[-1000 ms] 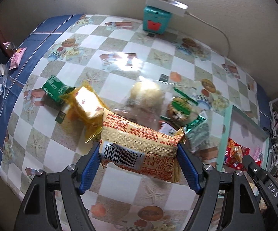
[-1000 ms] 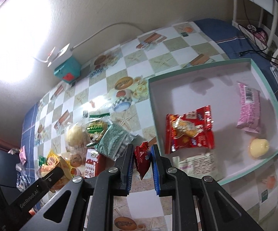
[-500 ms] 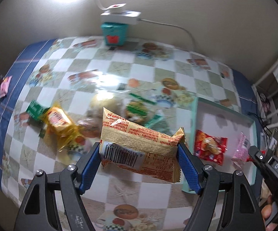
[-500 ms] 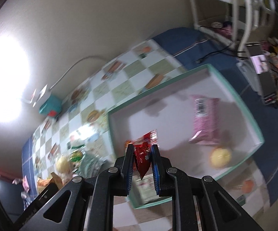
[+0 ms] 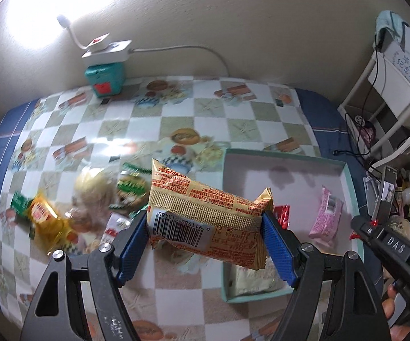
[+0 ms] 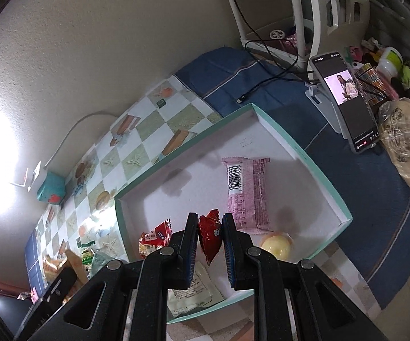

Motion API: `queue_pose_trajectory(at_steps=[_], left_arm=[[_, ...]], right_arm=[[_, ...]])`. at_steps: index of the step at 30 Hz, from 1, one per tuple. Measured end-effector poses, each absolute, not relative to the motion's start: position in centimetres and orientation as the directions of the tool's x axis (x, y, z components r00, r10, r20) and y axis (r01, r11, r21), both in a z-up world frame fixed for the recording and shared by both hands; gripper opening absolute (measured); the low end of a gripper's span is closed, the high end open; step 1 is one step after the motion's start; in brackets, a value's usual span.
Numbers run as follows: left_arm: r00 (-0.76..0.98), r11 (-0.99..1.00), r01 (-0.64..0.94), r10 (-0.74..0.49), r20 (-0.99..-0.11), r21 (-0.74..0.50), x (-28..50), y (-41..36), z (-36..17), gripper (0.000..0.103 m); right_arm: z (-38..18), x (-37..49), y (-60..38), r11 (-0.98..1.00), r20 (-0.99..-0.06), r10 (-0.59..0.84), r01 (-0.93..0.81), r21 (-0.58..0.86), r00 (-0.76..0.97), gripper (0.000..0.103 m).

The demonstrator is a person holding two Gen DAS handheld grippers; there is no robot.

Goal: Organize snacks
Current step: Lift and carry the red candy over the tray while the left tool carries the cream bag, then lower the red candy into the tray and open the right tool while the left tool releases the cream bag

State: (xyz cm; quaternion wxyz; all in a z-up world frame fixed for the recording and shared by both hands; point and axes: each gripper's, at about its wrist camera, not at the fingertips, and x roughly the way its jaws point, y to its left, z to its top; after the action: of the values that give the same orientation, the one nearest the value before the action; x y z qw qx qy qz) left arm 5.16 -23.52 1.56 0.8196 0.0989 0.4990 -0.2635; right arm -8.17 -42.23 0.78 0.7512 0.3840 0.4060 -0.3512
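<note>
My left gripper is shut on a yellow-orange snack packet with a barcode, held above the left edge of the teal-rimmed white box. My right gripper is shut on a small red snack packet above the box. Inside the box lie a pink packet, a red packet, a yellow round snack and a pale packet. Loose snacks lie on the checkered tablecloth left of the box.
A teal block with a white power strip stands by the wall. A phone on a stand, a cable and a plastic bag lie right of the box. A white rack stands at the far right.
Both grippers have moved right toward the box with their packets. The right gripper is now over the box's middle; the left has come to the box's left edge.
</note>
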Motion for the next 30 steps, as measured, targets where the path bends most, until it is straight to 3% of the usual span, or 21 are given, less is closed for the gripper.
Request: queue_pose_trajectory(at_steps=[20, 30], left_arm=[[0.421, 0.777, 0.616, -0.462, -0.781, -0.128, 7.4, -29.8, -2.6, 0.079], [0.383, 0.775, 0.607, -0.476, -0.791, -0.172, 8.7, -30.9, -4.5, 0.079]], right_arm=[[-3.8, -4.3, -43.8, 0.502, -0.908, -0.178, 0.829, 0.247, 0.379, 0.019], [-5.5, -3.8, -44.8, 0.495, -0.915, -0.174, 0.836, 0.238, 0.363, 0.019]])
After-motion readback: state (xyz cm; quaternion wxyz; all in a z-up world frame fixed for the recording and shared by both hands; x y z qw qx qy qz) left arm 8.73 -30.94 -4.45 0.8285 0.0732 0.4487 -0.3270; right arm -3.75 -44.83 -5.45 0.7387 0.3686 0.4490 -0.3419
